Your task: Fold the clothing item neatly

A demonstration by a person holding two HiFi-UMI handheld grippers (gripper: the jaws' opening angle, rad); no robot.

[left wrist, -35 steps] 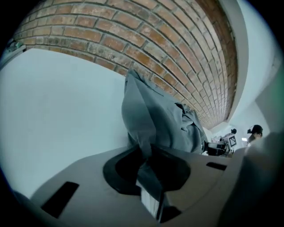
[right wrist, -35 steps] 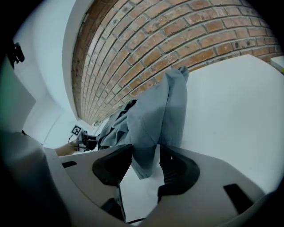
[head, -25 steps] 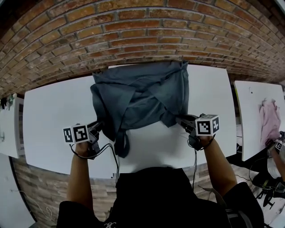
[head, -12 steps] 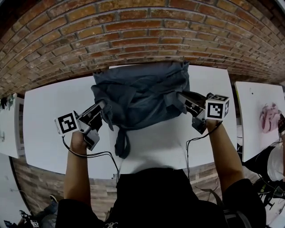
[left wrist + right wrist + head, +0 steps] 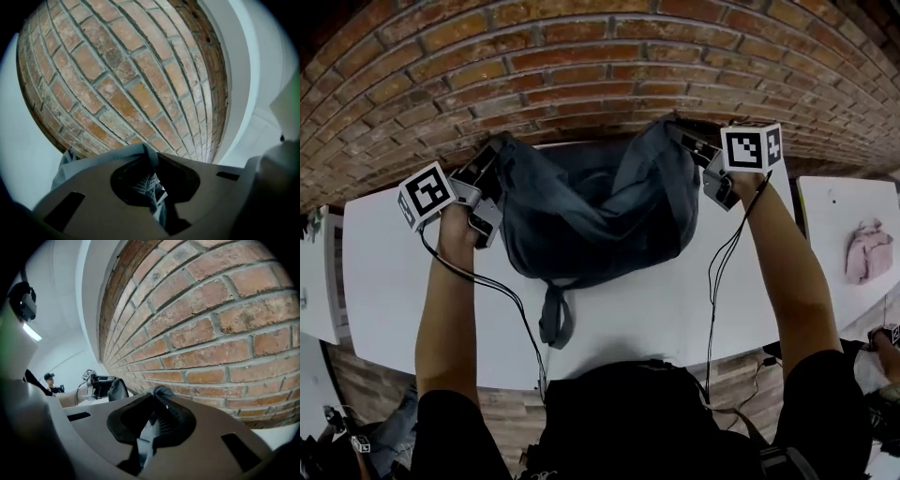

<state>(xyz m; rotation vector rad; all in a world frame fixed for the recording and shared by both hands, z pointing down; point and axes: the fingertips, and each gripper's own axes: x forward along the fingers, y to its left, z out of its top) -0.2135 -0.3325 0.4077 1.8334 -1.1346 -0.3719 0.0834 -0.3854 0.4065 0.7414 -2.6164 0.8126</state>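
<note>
A dark grey-blue garment [image 5: 591,211] hangs stretched between my two grippers above the white table [image 5: 384,272], close to the brick wall. My left gripper [image 5: 492,155] is shut on its upper left edge, and grey cloth [image 5: 151,187] shows pinched between its jaws [image 5: 152,161]. My right gripper [image 5: 682,133] is shut on the upper right edge, with a fold of cloth [image 5: 161,392] bunched at its tips [image 5: 155,401]. The garment's lower part sags onto the table. A narrow strip [image 5: 553,319] trails from it toward the near edge.
The brick wall [image 5: 581,66] stands right behind the table and fills both gripper views. A second white table at the right carries a pink garment [image 5: 867,253]. Cables run down from both grippers along the arms. A person [image 5: 49,378] stands far off in the right gripper view.
Both grippers have risen and moved away from me toward the wall, carrying the garment's edge with them. The garment, crumpled low on the table before, now hangs spread between them.
</note>
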